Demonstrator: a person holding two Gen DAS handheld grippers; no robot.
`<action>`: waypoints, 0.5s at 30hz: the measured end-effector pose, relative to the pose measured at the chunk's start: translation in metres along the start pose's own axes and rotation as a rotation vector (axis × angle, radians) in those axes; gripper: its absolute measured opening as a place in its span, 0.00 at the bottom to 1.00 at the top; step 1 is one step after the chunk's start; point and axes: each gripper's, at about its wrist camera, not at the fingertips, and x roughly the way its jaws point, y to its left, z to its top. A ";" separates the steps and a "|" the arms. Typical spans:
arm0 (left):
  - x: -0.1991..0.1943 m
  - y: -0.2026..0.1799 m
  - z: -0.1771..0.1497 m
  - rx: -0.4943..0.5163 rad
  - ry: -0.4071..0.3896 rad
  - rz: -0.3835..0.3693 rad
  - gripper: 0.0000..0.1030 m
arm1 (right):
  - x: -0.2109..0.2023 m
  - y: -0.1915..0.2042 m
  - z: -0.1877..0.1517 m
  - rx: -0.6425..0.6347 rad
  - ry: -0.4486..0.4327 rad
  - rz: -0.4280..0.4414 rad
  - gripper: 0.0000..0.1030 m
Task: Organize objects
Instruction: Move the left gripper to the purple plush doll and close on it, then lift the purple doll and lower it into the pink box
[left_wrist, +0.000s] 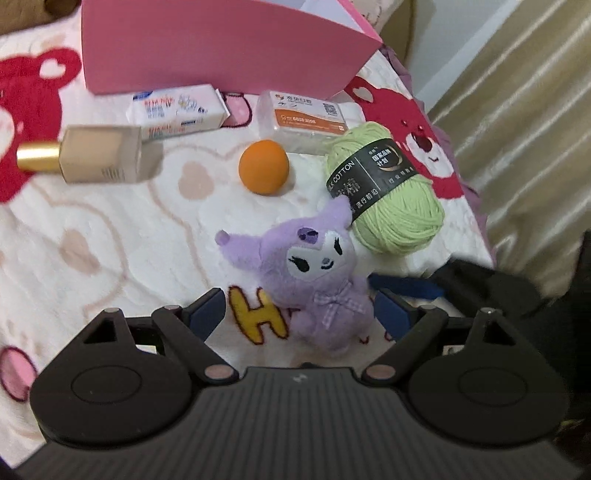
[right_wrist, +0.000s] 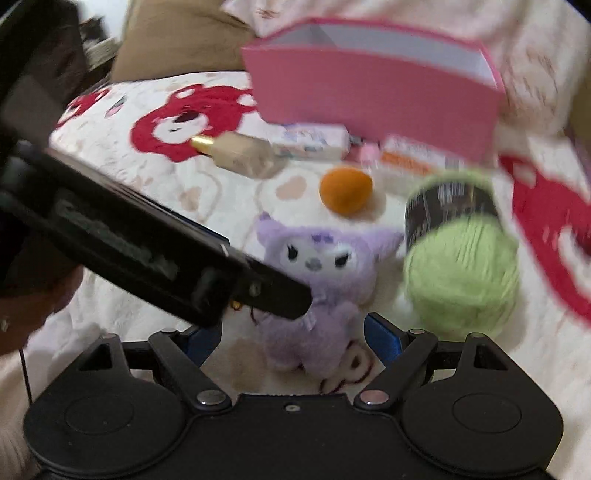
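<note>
A purple plush toy (left_wrist: 317, 284) lies on the bear-print blanket, between the fingers of both grippers. My left gripper (left_wrist: 299, 314) is open around its body. My right gripper (right_wrist: 293, 343) is open too, with the plush (right_wrist: 317, 288) between its fingers. The left gripper's body (right_wrist: 147, 254) crosses the right wrist view from the left. A green yarn ball (left_wrist: 391, 195) with a black label lies right of the plush, also in the right wrist view (right_wrist: 461, 266). An orange ball (left_wrist: 264, 166) lies behind. An open pink box (left_wrist: 221, 44) stands at the back, also in the right wrist view (right_wrist: 373, 92).
A foundation bottle (left_wrist: 92, 155) with a gold cap lies at the left. A white tissue pack (left_wrist: 177, 110) and a clear box with an orange label (left_wrist: 306, 118) lie in front of the pink box. The bed's right edge (left_wrist: 480, 221) meets a curtain.
</note>
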 end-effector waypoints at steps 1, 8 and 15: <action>0.003 0.001 -0.001 -0.007 0.001 -0.004 0.74 | 0.004 -0.001 -0.002 0.025 0.009 0.007 0.78; 0.017 -0.002 -0.011 0.002 0.020 -0.030 0.41 | 0.000 0.003 -0.006 0.014 -0.018 -0.072 0.51; 0.003 -0.003 -0.015 -0.009 -0.041 -0.069 0.38 | -0.015 0.010 -0.004 0.007 -0.068 -0.103 0.49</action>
